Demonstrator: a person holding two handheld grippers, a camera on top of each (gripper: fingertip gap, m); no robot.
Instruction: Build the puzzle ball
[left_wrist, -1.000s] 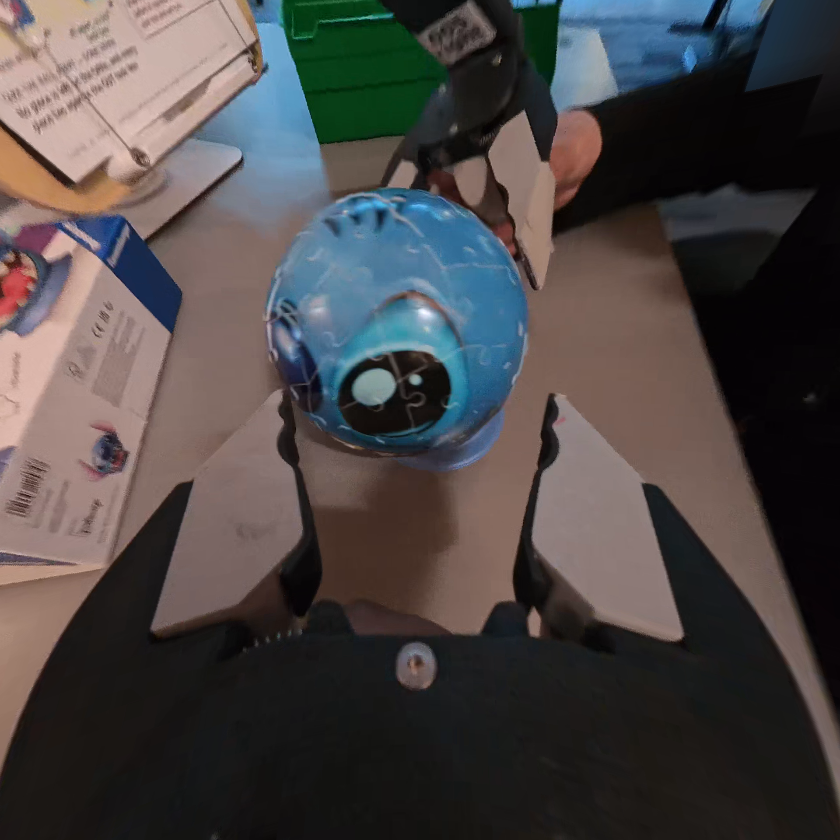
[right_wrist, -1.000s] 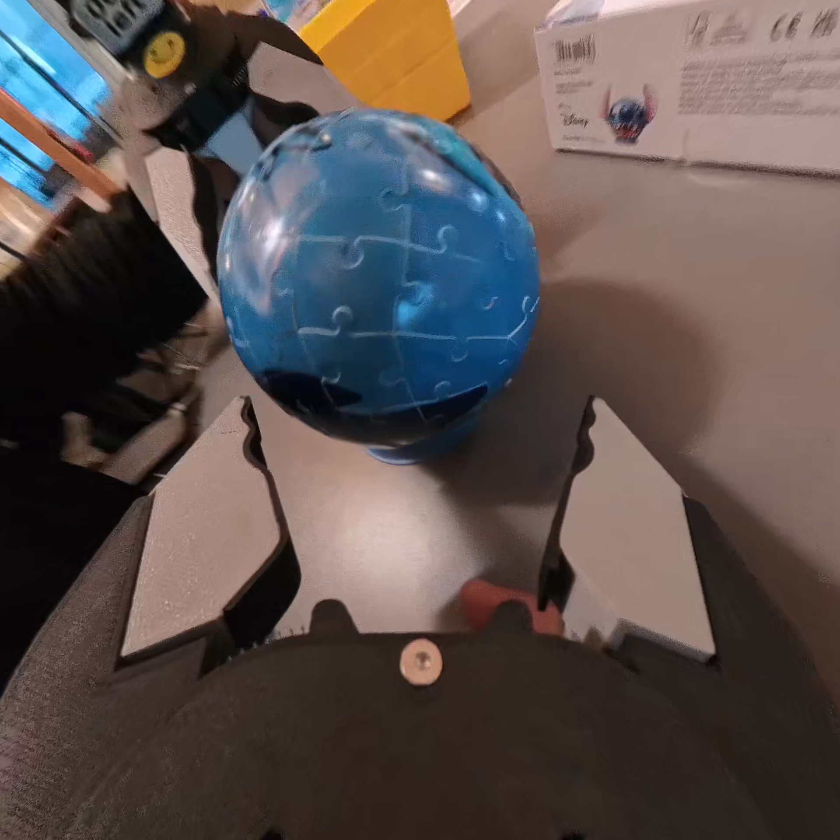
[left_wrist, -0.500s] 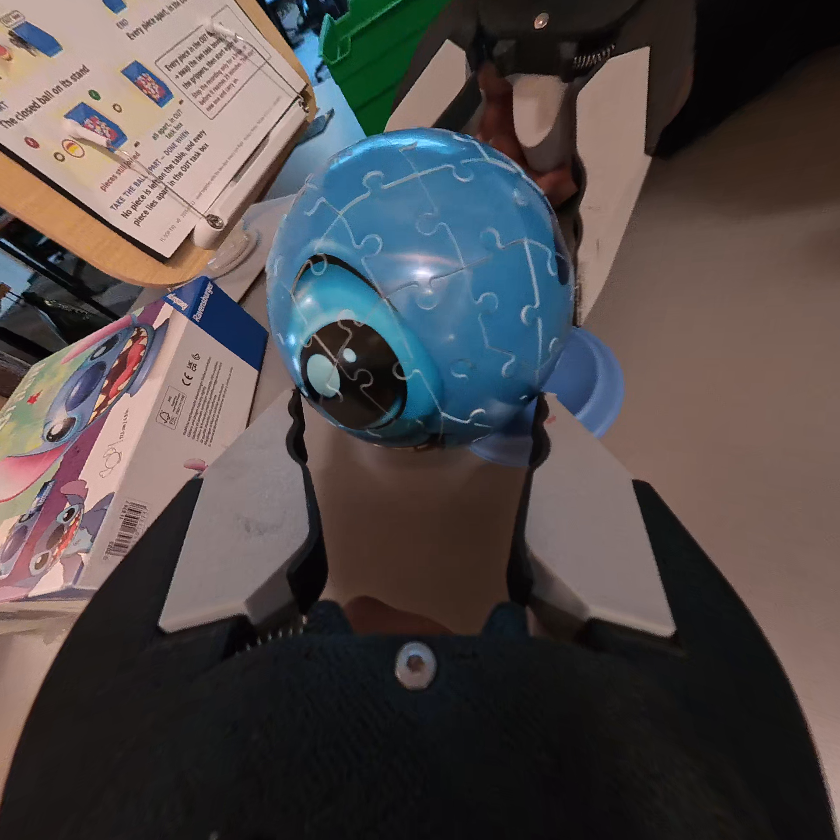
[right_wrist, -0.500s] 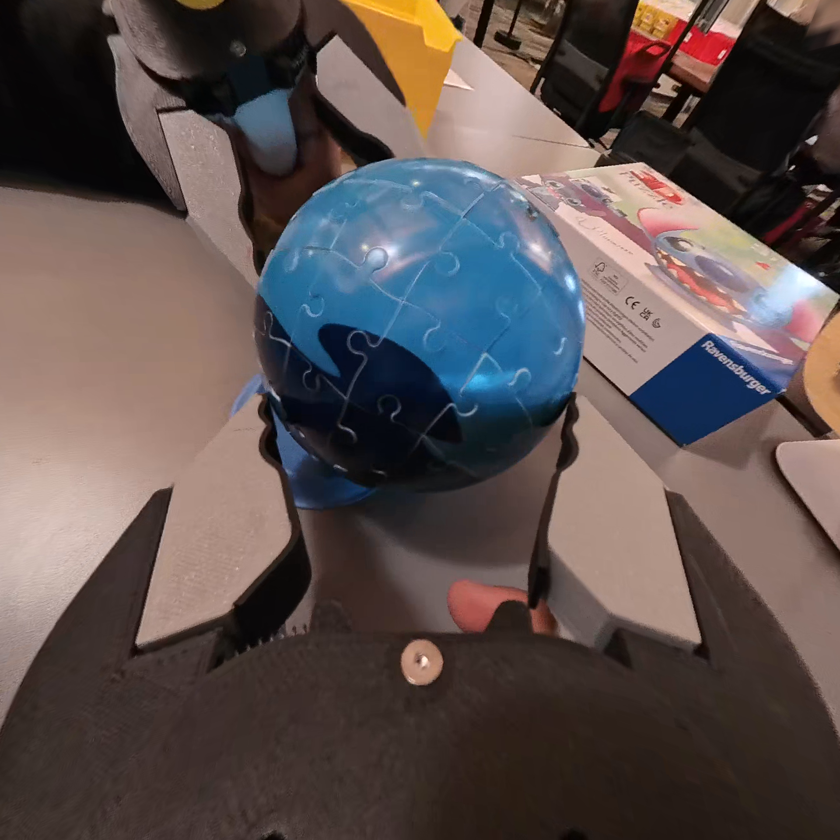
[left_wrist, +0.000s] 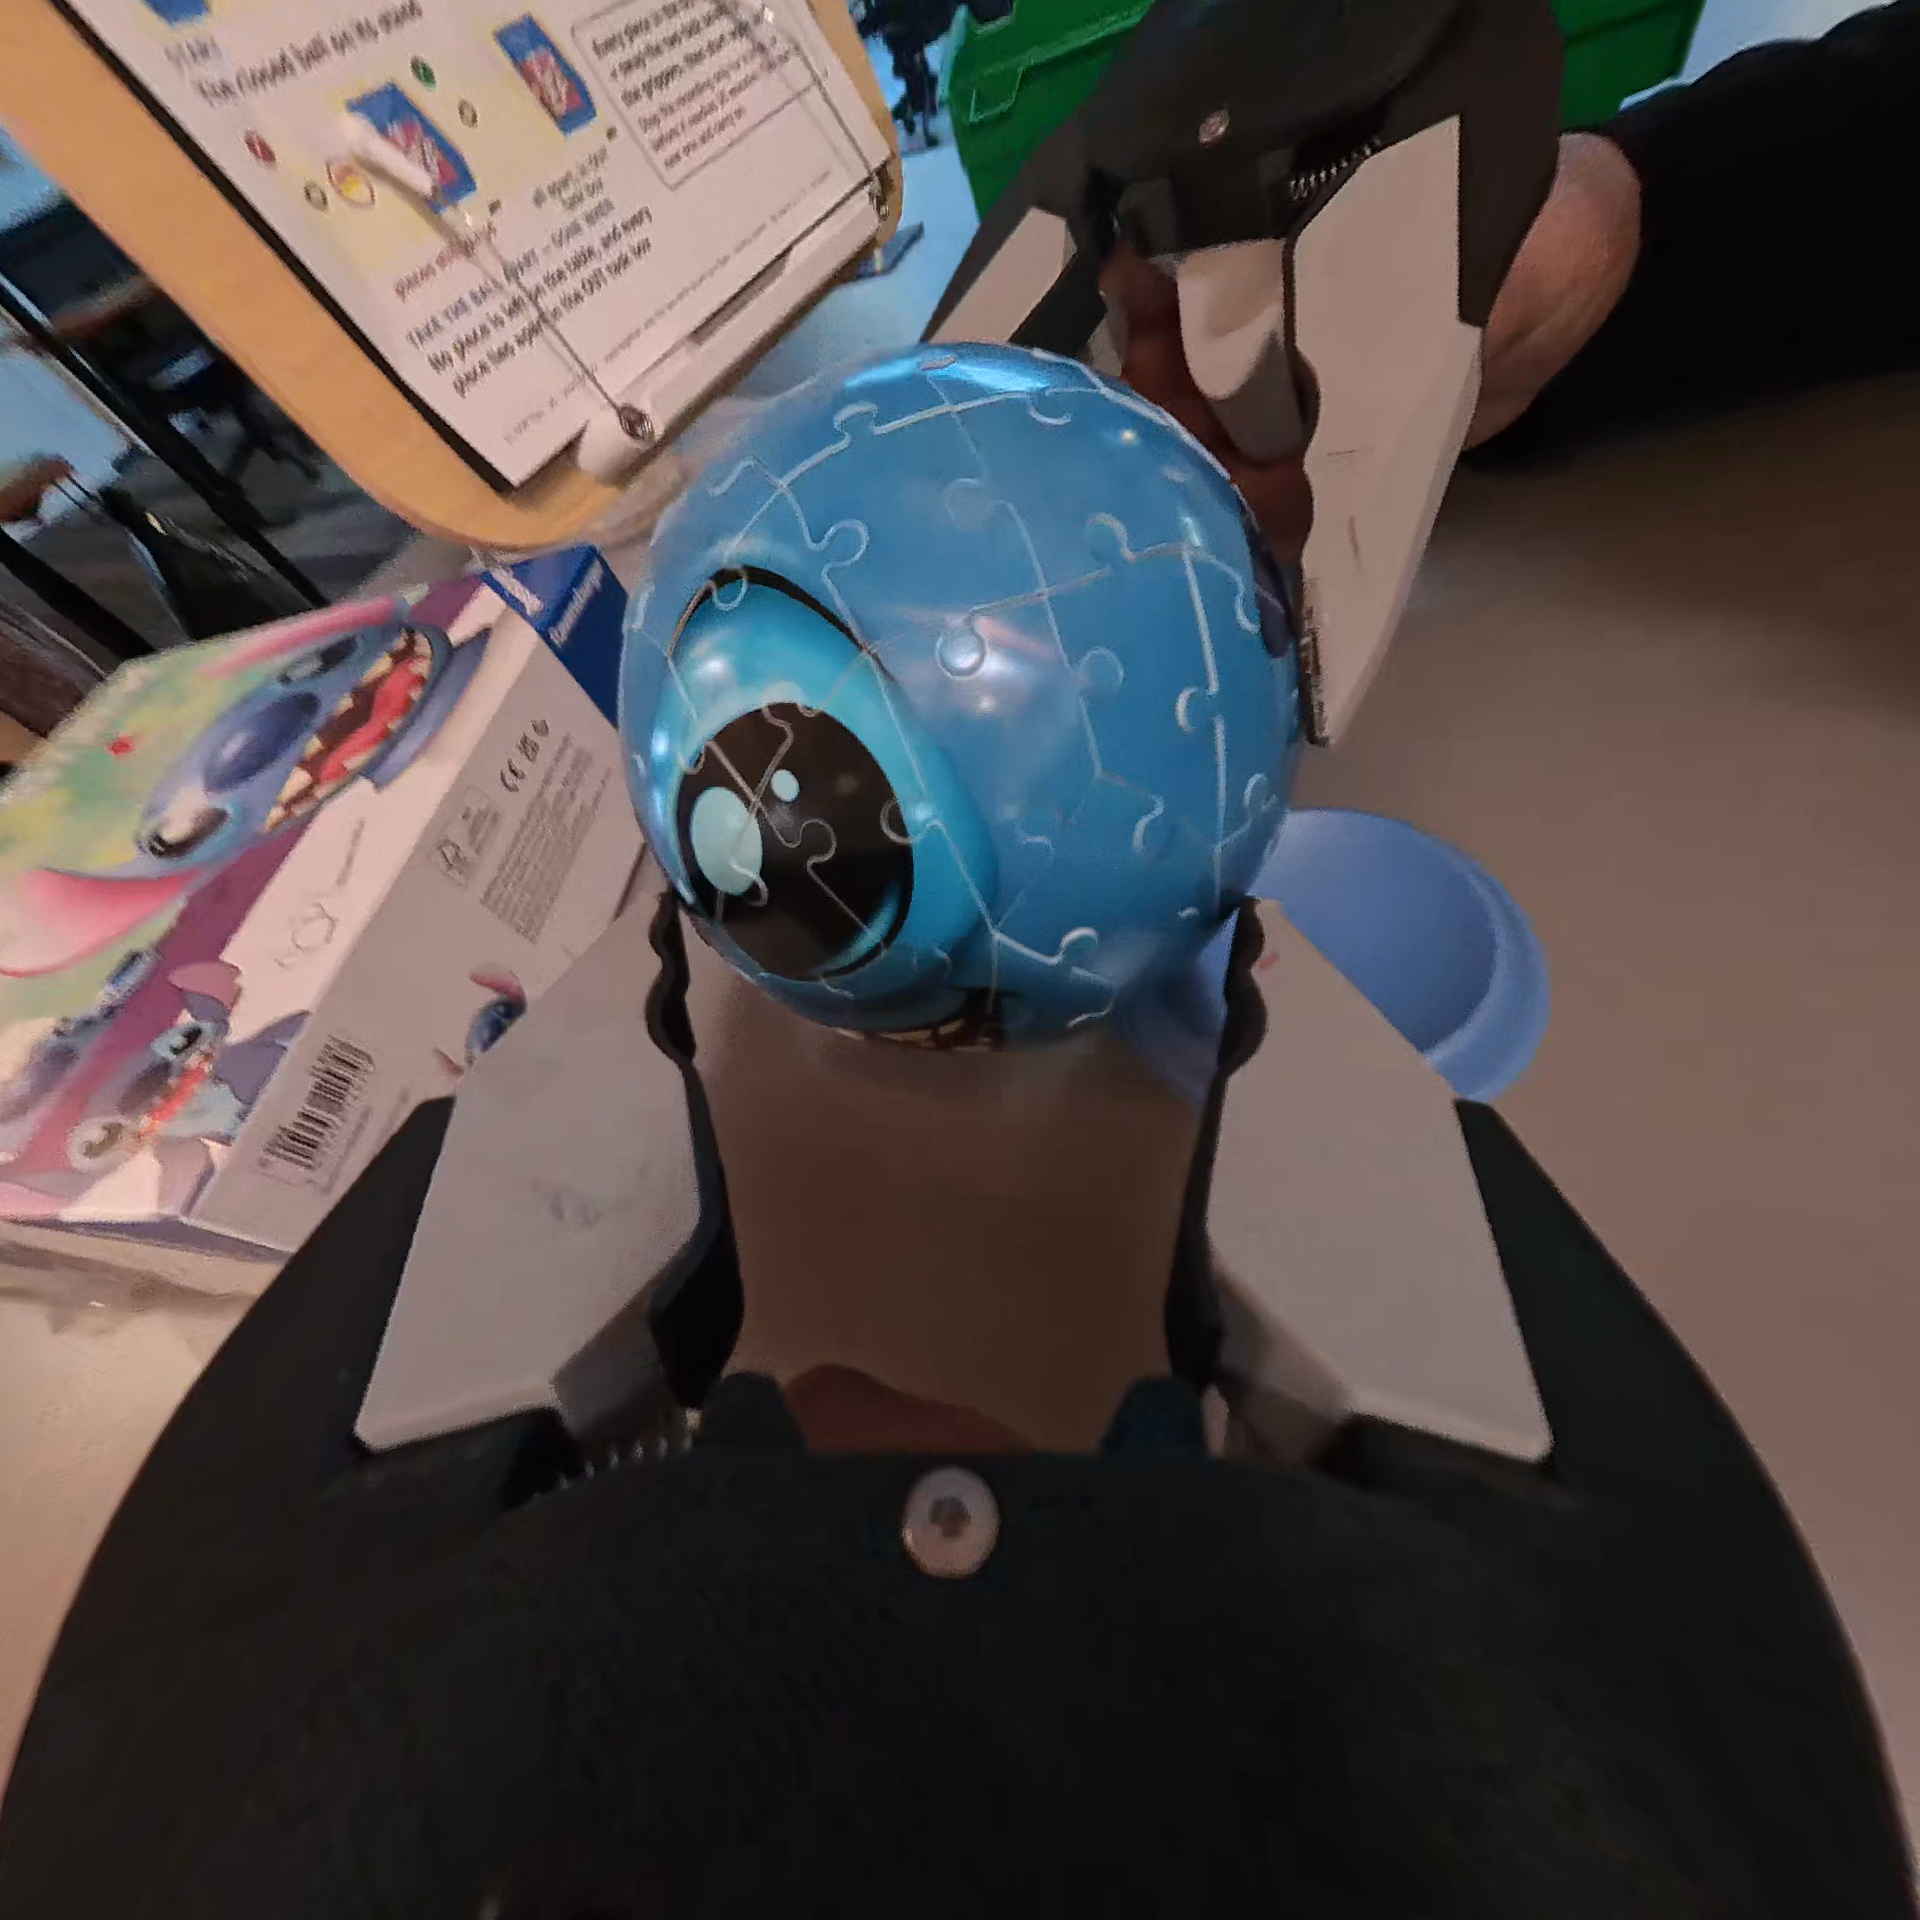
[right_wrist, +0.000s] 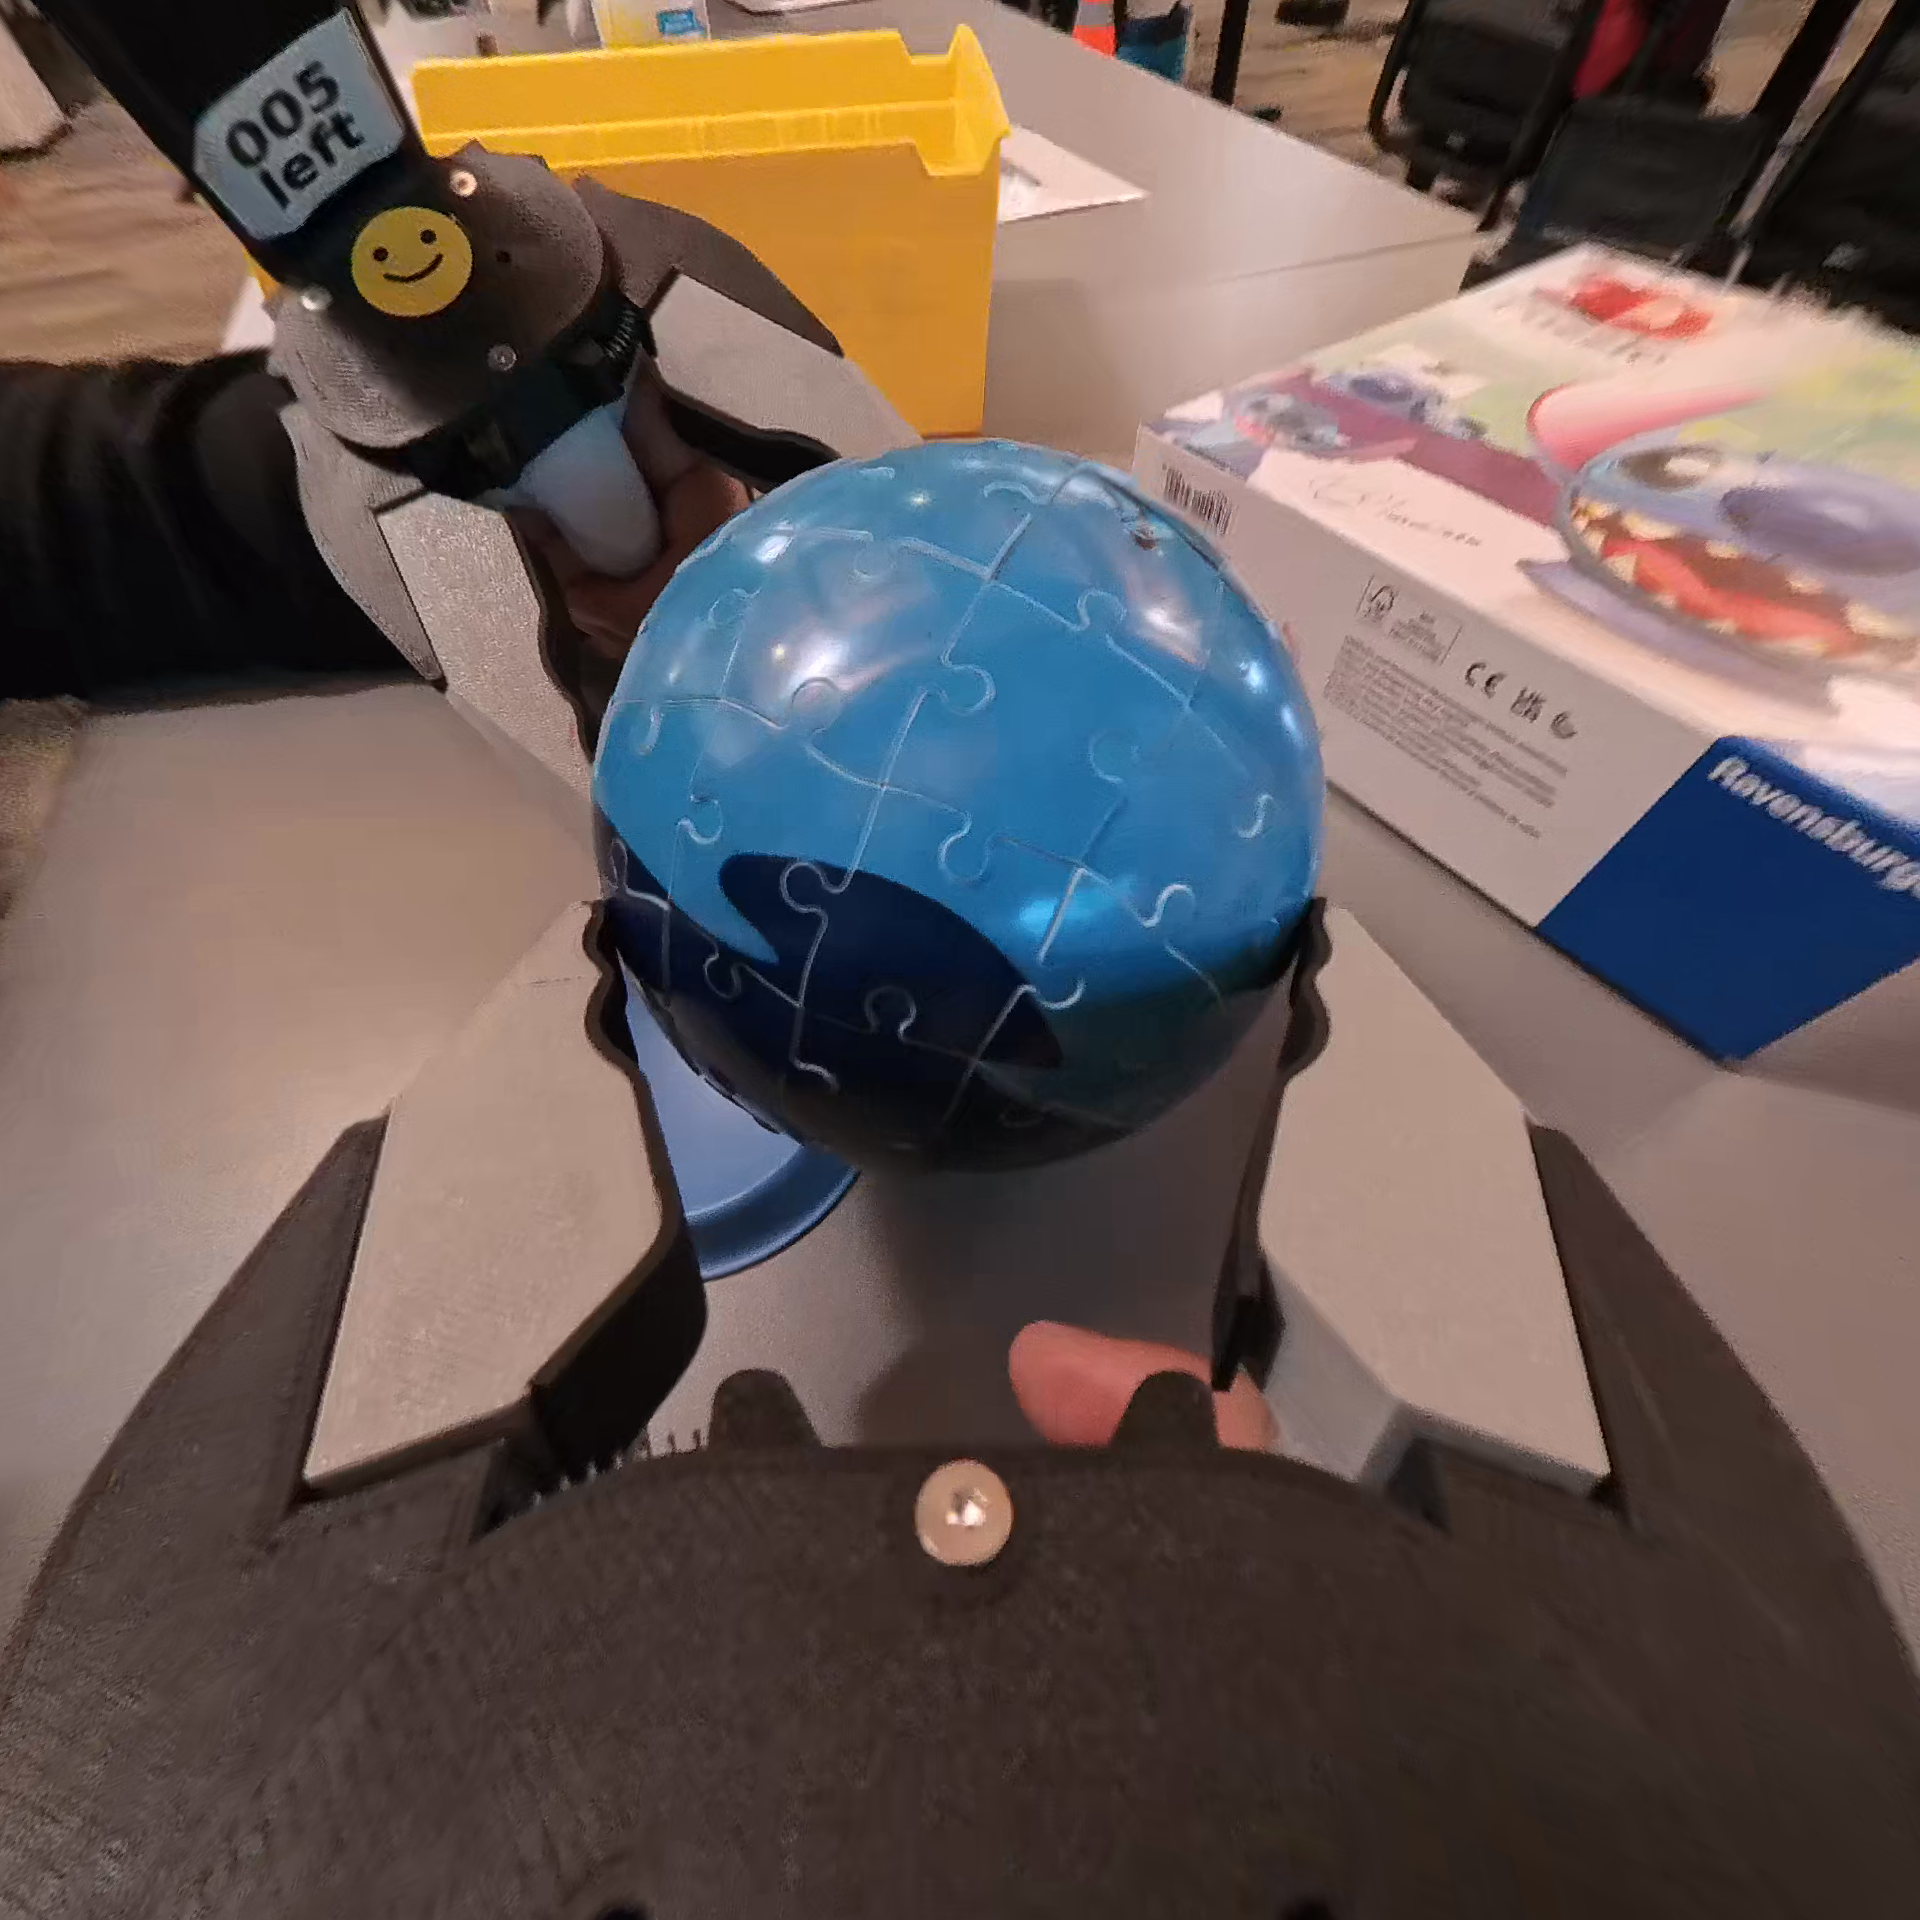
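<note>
- Puzzle ball (left_wrist: 961, 696) is fully pieced, no gaps on the faces I can see. It hangs clear of the tabletop (left_wrist: 1662, 831), pinched between my two tools, which come at it from opposite sides.
- Left tool (left_wrist: 951, 935): partly closed, fingertips bearing on the ball's lower flanks on the eye side. Right tool (right_wrist: 954, 945): same spread, tips on the lower sides of the dark-patch face. Each seems to carry the ball only by tip contact.
- Blue stand (left_wrist: 1444, 945) lies on the tabletop just beside and below the ball, tipped so its hollow shows.
- Judgement: the step in hand is carrying the finished ball; seating it on the stand probably comes next.
- To do it well: keep pressure even and light. The shell is clipped pieces, so a hard squeeze could pop a seam.
- Move both tools together; any twist between them will roll the ball out.
- The stand looks to need righting first.
- Puzzle box (right_wrist: 1621, 665) sits near the ball; keep clear of it.
</note>
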